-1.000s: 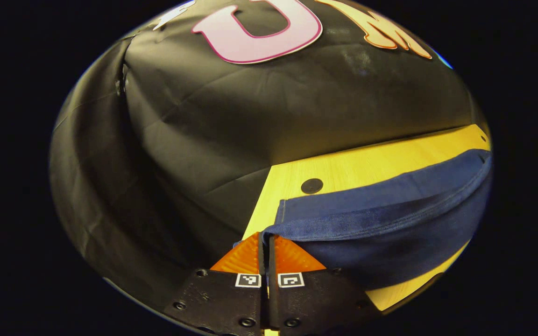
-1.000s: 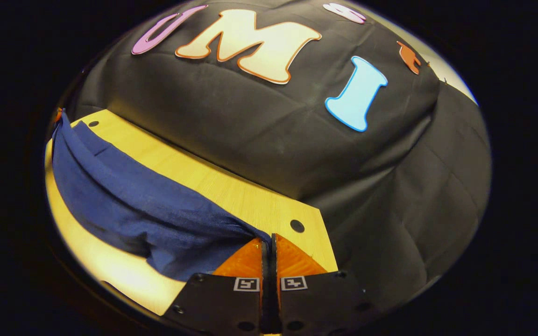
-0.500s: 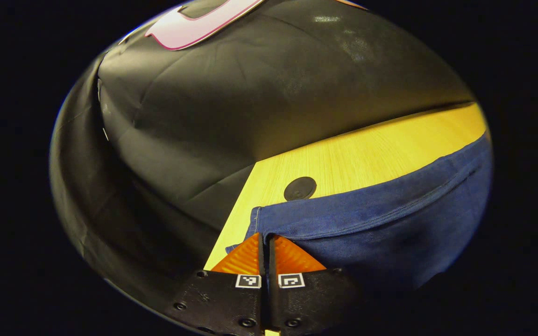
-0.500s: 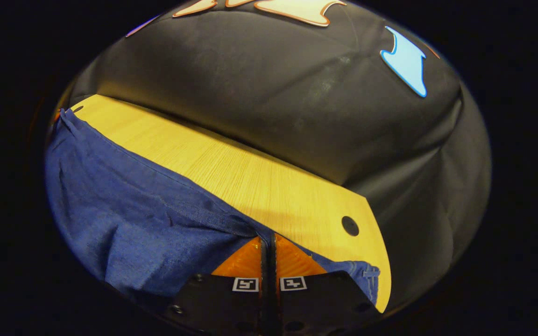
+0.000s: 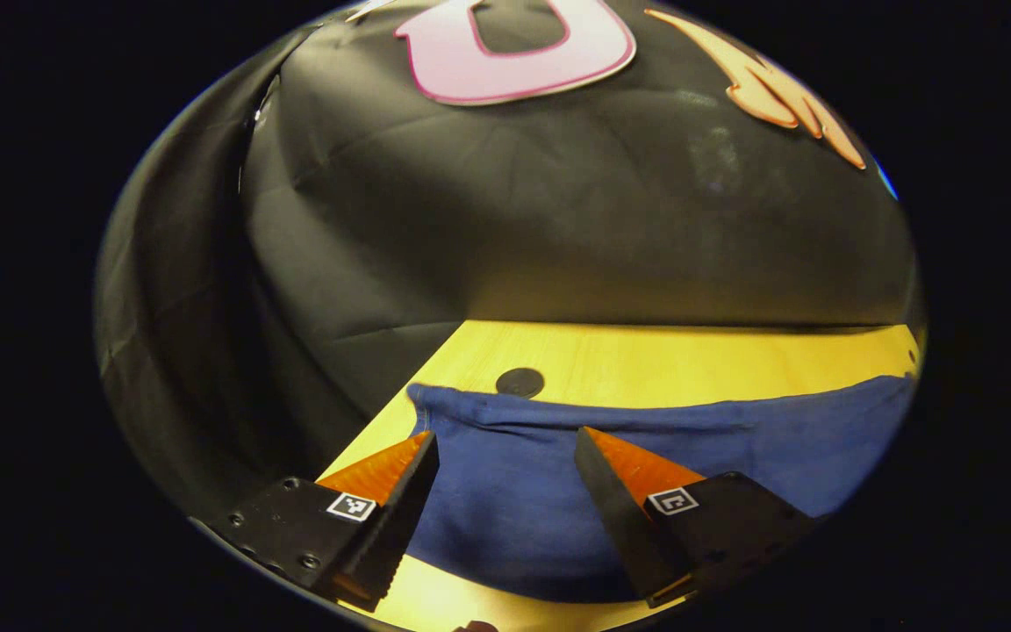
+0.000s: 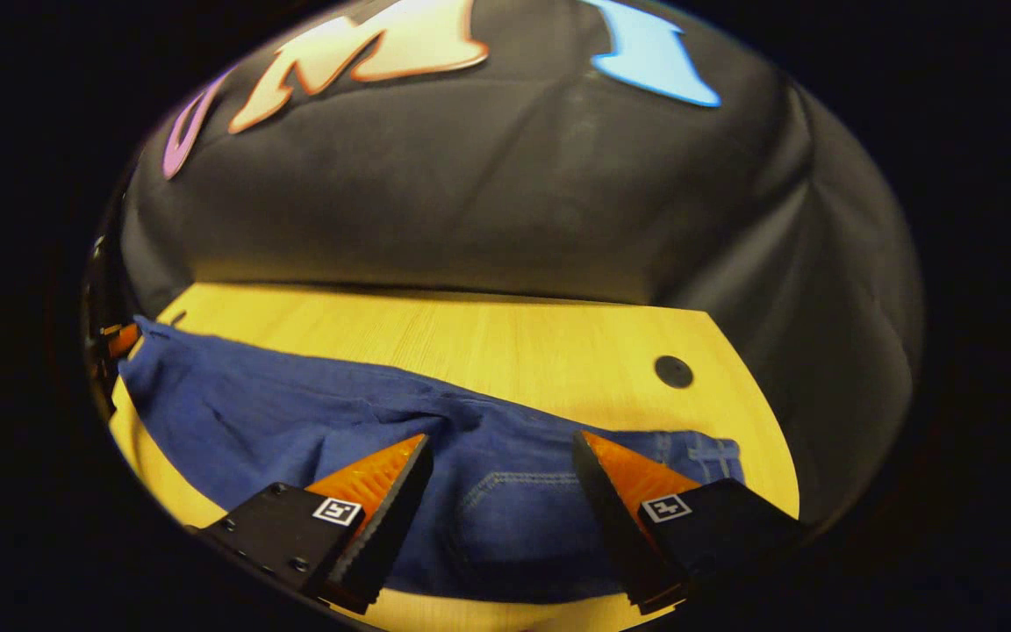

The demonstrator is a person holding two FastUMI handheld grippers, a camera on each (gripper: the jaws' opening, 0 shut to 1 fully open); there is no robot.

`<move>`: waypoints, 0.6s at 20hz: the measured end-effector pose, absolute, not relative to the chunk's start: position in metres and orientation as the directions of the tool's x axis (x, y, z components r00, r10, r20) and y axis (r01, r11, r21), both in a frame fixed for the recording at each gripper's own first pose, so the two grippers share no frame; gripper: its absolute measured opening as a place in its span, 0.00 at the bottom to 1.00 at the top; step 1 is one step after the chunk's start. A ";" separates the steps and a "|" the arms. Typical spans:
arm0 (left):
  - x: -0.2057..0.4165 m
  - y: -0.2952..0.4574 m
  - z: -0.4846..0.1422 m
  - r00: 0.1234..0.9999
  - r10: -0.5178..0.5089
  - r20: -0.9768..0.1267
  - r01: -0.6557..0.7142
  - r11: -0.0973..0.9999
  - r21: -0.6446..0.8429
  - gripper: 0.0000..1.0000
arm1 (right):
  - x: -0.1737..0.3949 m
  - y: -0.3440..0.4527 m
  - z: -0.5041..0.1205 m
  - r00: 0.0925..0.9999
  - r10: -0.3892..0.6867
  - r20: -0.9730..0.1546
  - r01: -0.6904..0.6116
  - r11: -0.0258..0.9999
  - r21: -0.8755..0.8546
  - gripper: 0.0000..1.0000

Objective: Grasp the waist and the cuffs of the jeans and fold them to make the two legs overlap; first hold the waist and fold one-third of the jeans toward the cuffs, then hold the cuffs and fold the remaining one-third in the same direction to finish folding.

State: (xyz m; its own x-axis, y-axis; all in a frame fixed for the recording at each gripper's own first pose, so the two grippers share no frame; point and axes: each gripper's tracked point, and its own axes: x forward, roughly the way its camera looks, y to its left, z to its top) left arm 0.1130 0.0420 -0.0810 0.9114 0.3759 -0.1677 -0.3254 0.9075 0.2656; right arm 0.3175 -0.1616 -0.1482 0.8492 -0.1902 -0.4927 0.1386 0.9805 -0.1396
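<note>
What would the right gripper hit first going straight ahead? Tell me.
Probably the jeans: they lie right between the open fingers of the right gripper. Past them come the bare table and the booth wall, though depth is hard to judge.

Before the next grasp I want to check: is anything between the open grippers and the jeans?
Nothing visible. The jeans lie flat on the table, directly under the left gripper and right gripper.

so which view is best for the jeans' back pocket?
Right gripper view: the stitched back pocket on the jeans lies between the open right tool. Left gripper view gives plain denim and a hem edge, pocket not seen.
</note>
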 end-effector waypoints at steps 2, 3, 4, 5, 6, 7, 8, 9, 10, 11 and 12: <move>0.093 0.014 -0.078 0.929 0.331 -0.167 -0.278 0.921 0.274 0.96 | 0.294 -0.194 -0.126 0.849 -0.246 -0.468 0.218 0.969 -0.114 1.00; 0.086 -0.001 -0.080 0.938 0.300 -0.175 -0.247 0.931 0.269 0.96 | 0.281 -0.210 -0.122 0.840 -0.275 -0.467 0.250 0.961 -0.116 0.99; 0.075 -0.013 -0.081 0.942 0.278 -0.187 -0.223 0.938 0.266 0.96 | 0.270 -0.230 -0.122 0.827 -0.303 -0.473 0.280 0.952 -0.120 0.99; 0.062 -0.024 -0.087 0.944 0.261 -0.202 -0.204 0.943 0.264 0.96 | 0.258 -0.244 -0.124 0.814 -0.326 -0.482 0.309 0.944 -0.117 0.99; 0.052 -0.037 -0.090 0.947 0.243 -0.210 -0.185 0.947 0.261 0.96 | 0.250 -0.260 -0.125 0.801 -0.346 -0.488 0.339 0.935 -0.107 0.99; 0.042 -0.046 -0.095 0.948 0.230 -0.222 -0.170 0.950 0.260 0.96 | 0.242 -0.276 -0.131 0.792 -0.362 -0.491 0.367 0.926 -0.090 0.99; 0.036 -0.053 -0.101 0.947 0.222 -0.233 -0.159 0.953 0.258 0.96 | 0.236 -0.288 -0.136 0.779 -0.375 -0.502 0.395 0.916 -0.070 0.99; 0.029 -0.059 -0.105 0.945 0.215 -0.246 -0.150 0.954 0.258 0.96 | 0.235 -0.296 -0.143 0.769 -0.379 -0.515 0.418 0.907 -0.044 1.00; 0.025 -0.063 -0.108 0.943 0.215 -0.255 -0.147 0.954 0.262 0.96 | 0.236 -0.304 -0.150 0.757 -0.383 -0.529 0.438 0.899 -0.023 0.99; 0.020 -0.066 -0.111 0.940 0.222 -0.261 -0.149 0.951 0.272 0.96 | 0.236 -0.307 -0.160 0.748 -0.377 -0.545 0.449 0.894 -0.003 0.99; 0.015 -0.064 -0.110 0.940 0.233 -0.248 -0.159 0.945 0.285 0.96 | 0.236 -0.313 -0.169 0.741 -0.374 -0.558 0.458 0.889 0.012 0.99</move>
State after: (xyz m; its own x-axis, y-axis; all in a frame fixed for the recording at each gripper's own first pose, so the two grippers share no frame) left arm 0.0147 -0.0641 -0.1105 0.9402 0.2333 -0.2483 -0.1591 0.9451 0.2854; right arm 0.2363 -0.3127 -0.1693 0.7408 -0.3743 -0.5578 0.4580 0.8889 0.0119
